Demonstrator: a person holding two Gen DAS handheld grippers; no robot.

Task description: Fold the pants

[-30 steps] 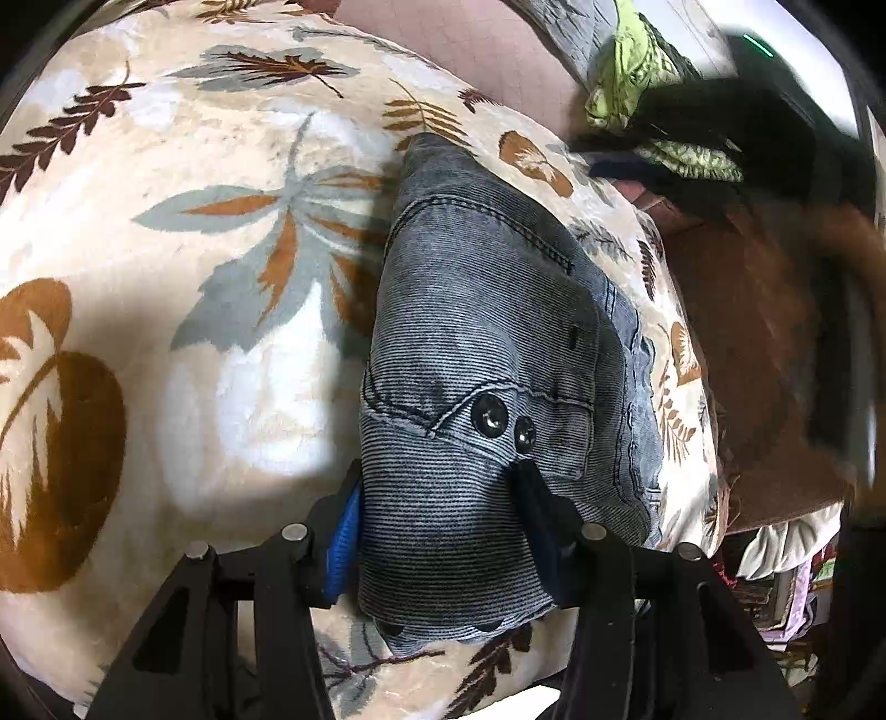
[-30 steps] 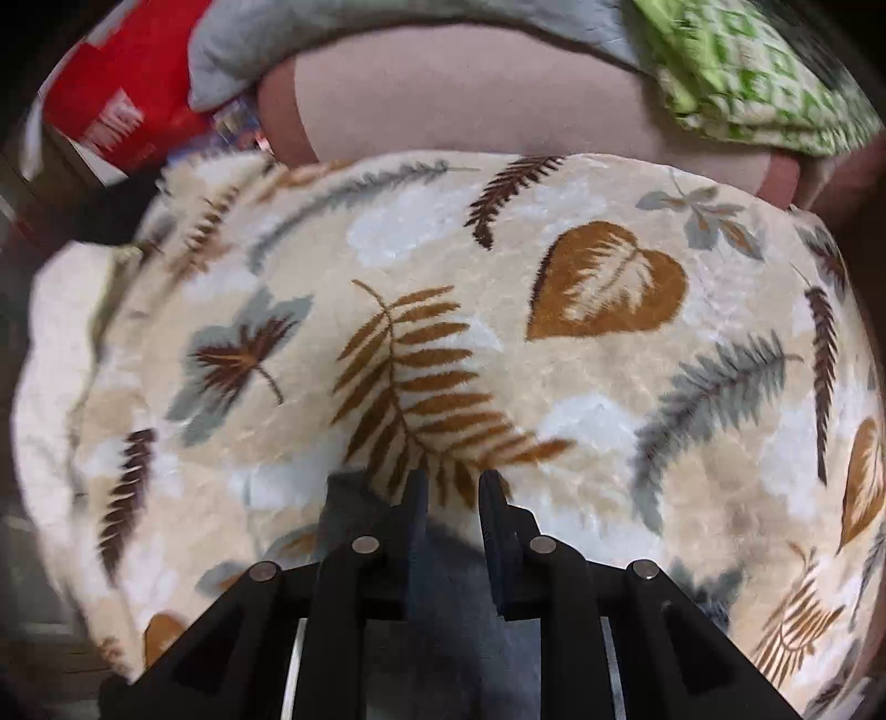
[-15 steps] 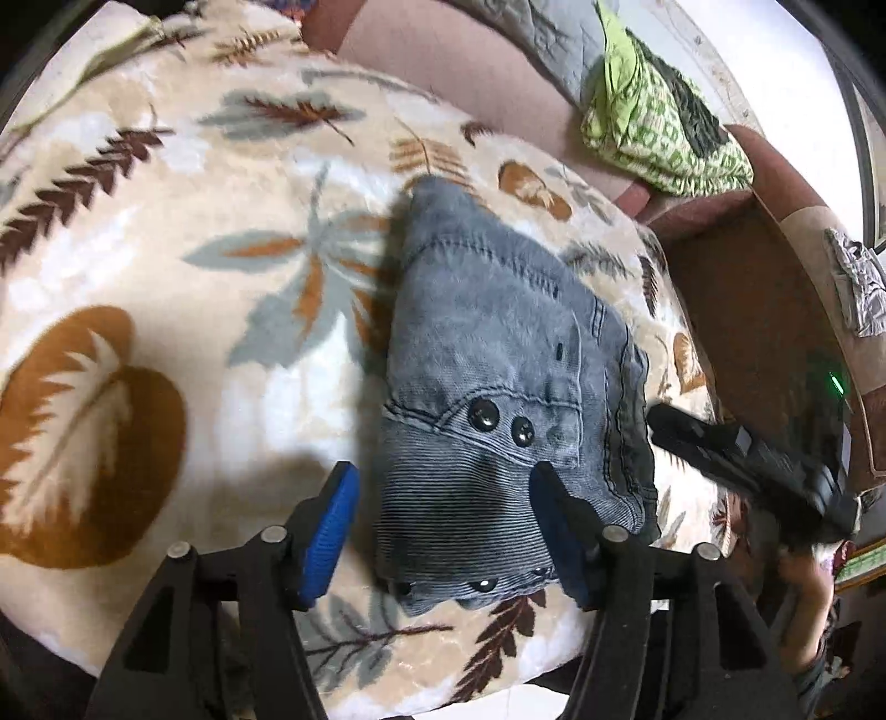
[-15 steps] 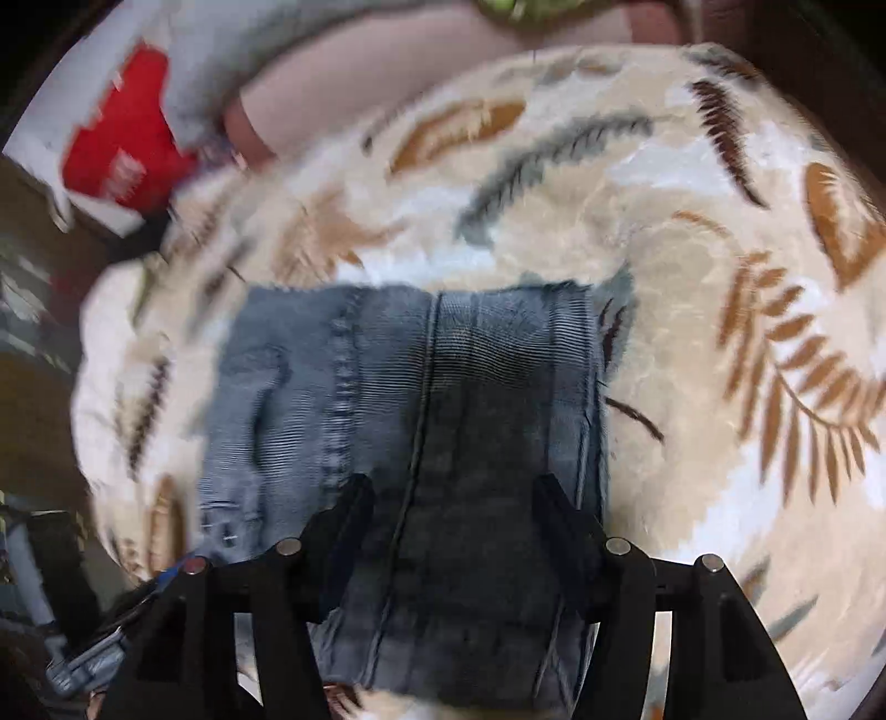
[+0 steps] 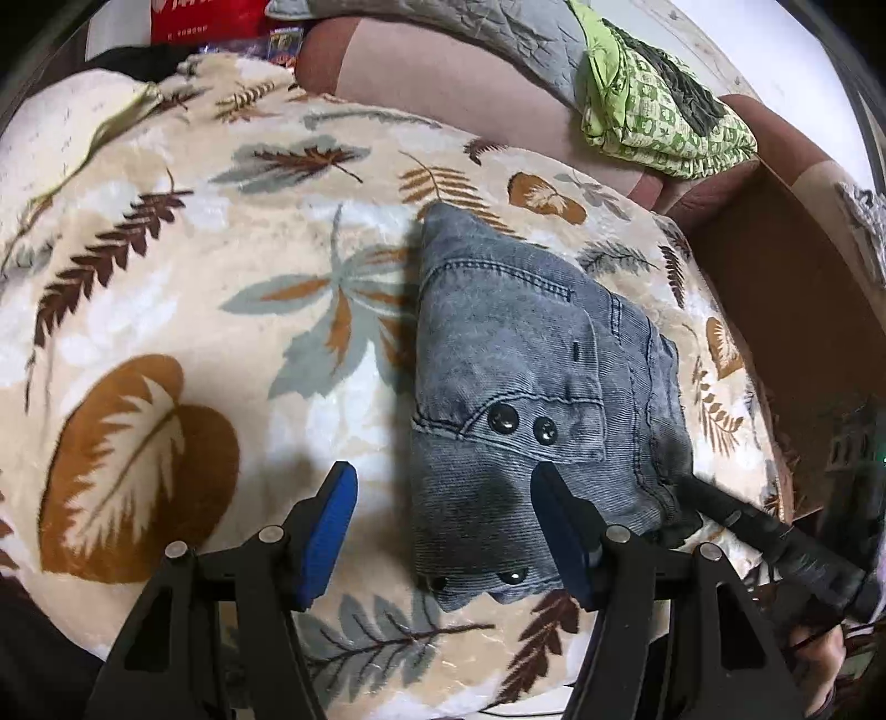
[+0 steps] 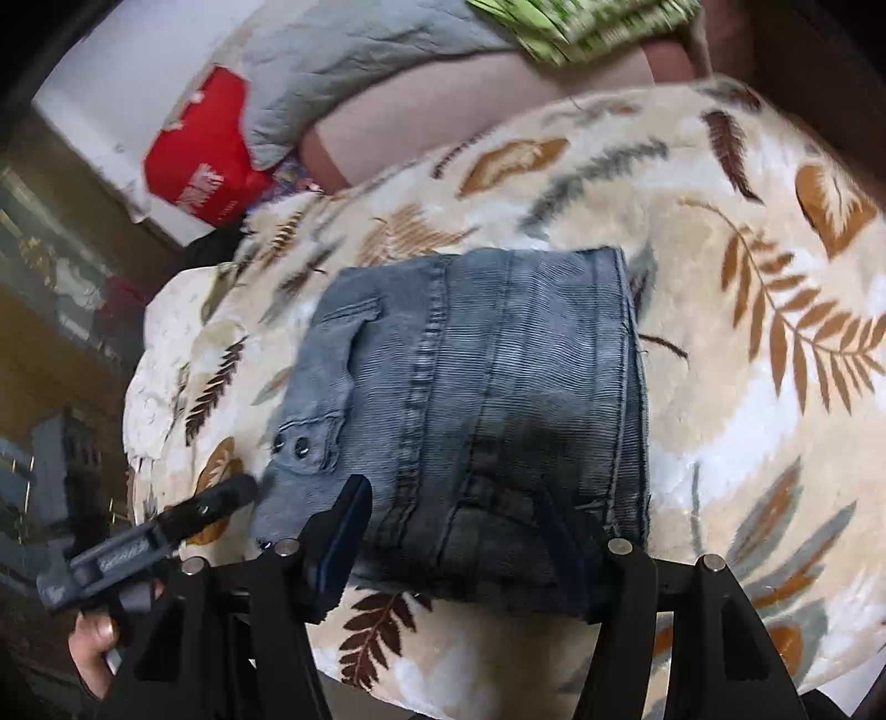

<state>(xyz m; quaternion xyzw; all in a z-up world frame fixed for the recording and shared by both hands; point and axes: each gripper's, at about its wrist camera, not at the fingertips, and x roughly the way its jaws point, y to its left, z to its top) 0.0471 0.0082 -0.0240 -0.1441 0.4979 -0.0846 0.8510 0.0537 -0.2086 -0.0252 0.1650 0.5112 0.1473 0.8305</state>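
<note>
The grey denim pants (image 5: 520, 376) lie folded into a compact bundle on the leaf-print blanket (image 5: 166, 310). They also show in the right wrist view (image 6: 487, 376). My left gripper (image 5: 448, 515) is open and empty, just in front of the bundle's near edge, its right finger over the fabric. My right gripper (image 6: 454, 531) is open and empty, its fingers astride the bundle's near edge. The right gripper's fingers (image 5: 736, 515) show at the bundle's right side in the left wrist view. The left gripper's fingers (image 6: 216, 501) show at its left in the right wrist view.
The blanket covers a round cushioned surface that drops off at its edges. A pink sofa back (image 5: 443, 77) with a grey cloth (image 5: 498, 27) and a green patterned cloth (image 5: 653, 116) lies behind. A red bag (image 6: 194, 160) stands at the far left.
Both grippers opened and let go of the pants, then drew back toward me. The right gripper swung round from the far side to the bundle's right edge. The folded bundle stayed put.
</note>
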